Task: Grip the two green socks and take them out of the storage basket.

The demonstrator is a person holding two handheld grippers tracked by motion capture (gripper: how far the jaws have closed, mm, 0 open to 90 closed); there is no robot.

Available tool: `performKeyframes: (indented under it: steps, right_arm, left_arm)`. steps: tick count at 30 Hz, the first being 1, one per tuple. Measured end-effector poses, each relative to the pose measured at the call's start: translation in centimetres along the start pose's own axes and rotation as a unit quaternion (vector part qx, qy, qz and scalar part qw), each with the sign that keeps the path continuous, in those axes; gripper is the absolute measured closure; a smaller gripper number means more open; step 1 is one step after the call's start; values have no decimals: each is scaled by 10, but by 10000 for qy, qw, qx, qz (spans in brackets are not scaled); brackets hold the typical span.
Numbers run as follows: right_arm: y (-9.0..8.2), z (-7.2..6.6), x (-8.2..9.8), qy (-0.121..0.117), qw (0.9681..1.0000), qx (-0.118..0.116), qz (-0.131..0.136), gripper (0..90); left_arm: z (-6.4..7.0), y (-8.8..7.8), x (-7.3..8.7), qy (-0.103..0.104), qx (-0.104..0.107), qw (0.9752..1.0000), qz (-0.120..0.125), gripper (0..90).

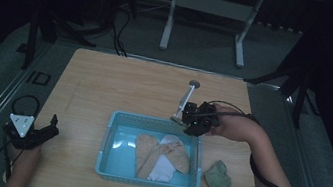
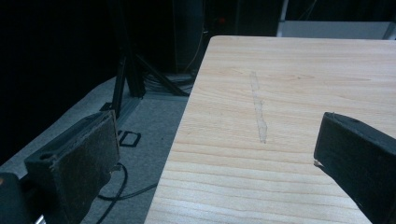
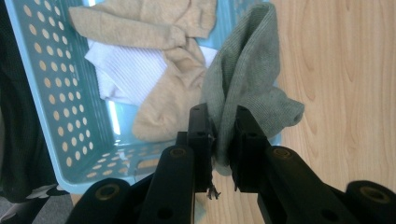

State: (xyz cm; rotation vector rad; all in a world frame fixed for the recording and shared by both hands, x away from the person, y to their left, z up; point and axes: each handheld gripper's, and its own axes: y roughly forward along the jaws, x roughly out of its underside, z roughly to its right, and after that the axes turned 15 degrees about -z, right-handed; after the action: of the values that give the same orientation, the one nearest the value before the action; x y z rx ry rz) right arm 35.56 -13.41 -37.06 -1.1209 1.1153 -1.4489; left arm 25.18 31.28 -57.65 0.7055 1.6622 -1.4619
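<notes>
Currently clamping right gripper (image 3: 219, 135) jaws shut on grey-green sock (image 3: 247, 79), holding it over the rim of blue basket (image 3: 56, 93), partly above the basket and partly above the table (image 3: 345, 70). Keeping left gripper (image 1: 52, 125) well to the left of the basket, jaws standing open and empty. Leaving beige socks (image 1: 160, 153) and white sock (image 1: 162, 170) lying inside the basket.

The room is dim, its far walls lost in black. A light wooden worktop (image 1: 120, 83) stands on grey carpeted floor (image 1: 202, 43). Beyond it stands a pale metal table frame (image 1: 209, 4) with two legs. Dark tripod stands (image 1: 39, 22) flank both sides, and black cables (image 1: 118, 35) trail across the floor.
</notes>
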Motion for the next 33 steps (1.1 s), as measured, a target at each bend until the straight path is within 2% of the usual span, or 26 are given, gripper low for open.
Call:
performKeyframes:
  steps: [6, 15, 26, 33]
  right_arm:
    - [-3, 6, 17, 181, 9998, 31, 10, 800]
    - [2, 14, 50, 517, 9986, -4, -60, 800]
    - [11, 22, 94, 981, 9951, -111, -99, 800]
    - [15, 25, 110, 1151, 9932, -142, -102, 800]
  left_arm:
    - [0, 0, 0, 3, -1, 10000, -4, 4]
    - [0, 0, 0, -9, 0, 10000, -2, 4]
    - [1, 0, 0, 16, -12, 10000, -17, 4]
    - [1, 0, 0, 11, -18, 10000, -17, 4]
